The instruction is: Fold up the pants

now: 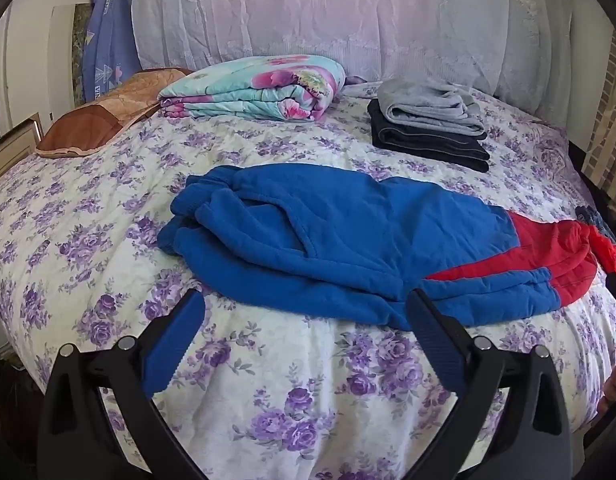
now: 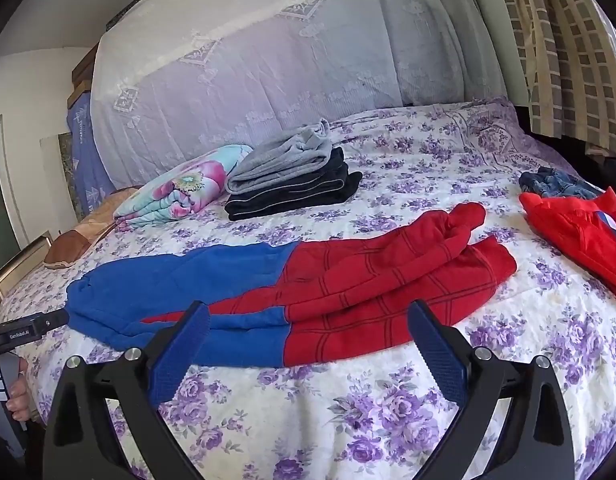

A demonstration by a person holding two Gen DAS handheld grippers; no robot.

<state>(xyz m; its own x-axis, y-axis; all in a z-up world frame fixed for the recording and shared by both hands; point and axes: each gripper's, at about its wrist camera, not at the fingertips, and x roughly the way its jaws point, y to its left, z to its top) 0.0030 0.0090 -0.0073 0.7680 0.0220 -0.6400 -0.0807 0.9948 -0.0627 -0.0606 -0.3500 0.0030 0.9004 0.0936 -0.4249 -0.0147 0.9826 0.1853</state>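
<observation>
Pants (image 1: 328, 236), one pair in blue and red, lie spread across the near middle of the bed (image 1: 87, 208), waist end to the left and the red leg ends to the right. In the right wrist view the pants (image 2: 308, 300) show two legs, the far one bunched and bent at its cuff.

One bed fills both views, covered in a white quilt with purple flowers. Behind it hangs one pale lace drape (image 1: 328, 12); a checked curtain (image 2: 556, 40) hangs at the far right. One folded floral blanket (image 1: 259, 88) sits near the head of the bed, with one brown pillow (image 1: 103, 116) to its left. Beside the blanket stands one stack of two folded garments: a grey piece (image 1: 428, 108) on top of a black one (image 1: 428, 144). At the right edge lie one red garment (image 2: 580, 224) and, behind it, one denim piece (image 2: 556, 184).

There are two grippers. The left gripper (image 1: 308, 312) hovers at the near edge of the pants with its jaws spread wide; it holds nothing, though one blue pad overlaps the hem in view and contact cannot be told. The right gripper (image 2: 308, 332) is likewise at full spread over the near leg, empty. A hand (image 2: 19, 392) shows at the left edge, gripping the other tool's handle.
</observation>
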